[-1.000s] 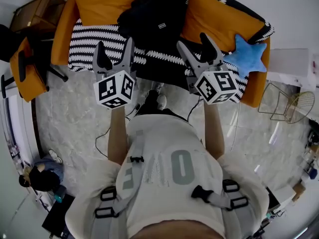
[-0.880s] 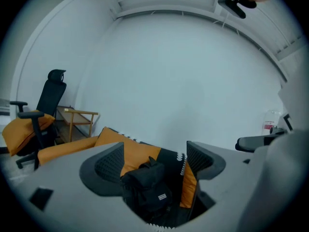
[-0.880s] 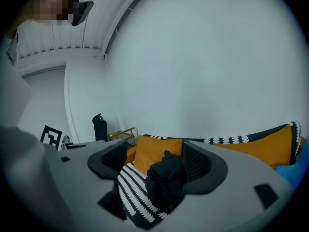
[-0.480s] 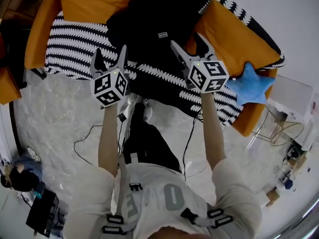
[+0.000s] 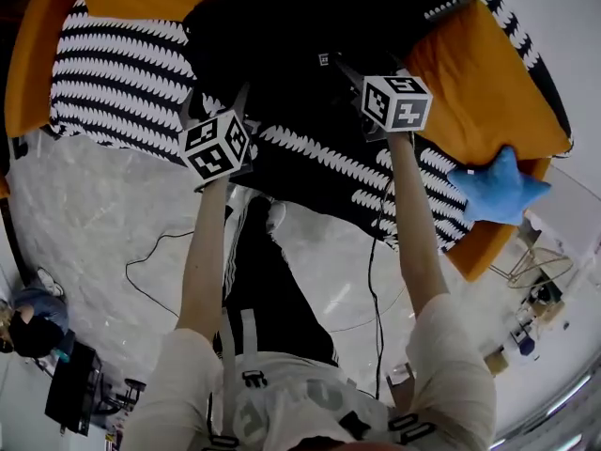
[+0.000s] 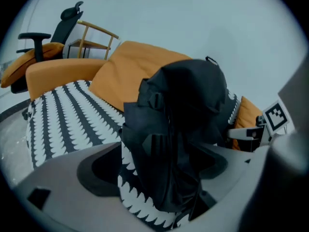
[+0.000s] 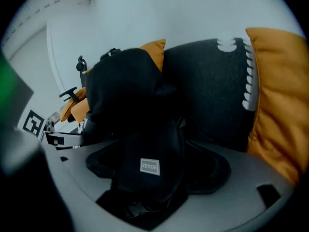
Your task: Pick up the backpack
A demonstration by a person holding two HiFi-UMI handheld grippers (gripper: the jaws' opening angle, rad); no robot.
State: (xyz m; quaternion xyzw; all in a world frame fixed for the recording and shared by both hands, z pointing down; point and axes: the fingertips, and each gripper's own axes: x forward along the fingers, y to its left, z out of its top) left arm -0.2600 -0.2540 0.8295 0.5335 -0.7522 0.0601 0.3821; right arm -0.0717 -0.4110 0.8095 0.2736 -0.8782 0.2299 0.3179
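**Left claw** (image 5: 218,106): jaws wide and just been opening. Fabric of the backpack (image 5: 282,40) lies loose between them, not gripped. Only its own view shows an office chair (image 6: 63,28) far to its left, beyond the end of the sofa (image 5: 488,83).

**Backpack**: black, upright on the striped blanket (image 5: 113,73). It is straight ahead of both claws, against the orange cushions.

**Right claw** (image 5: 355,78): jaws wide and just been opening. The backpack's front sits between them, not clamped. Only its own view shows the white label (image 7: 149,166) there.

**Star cushion** (image 5: 498,188): blue, to the right of the right claw. Seen in the head view only.
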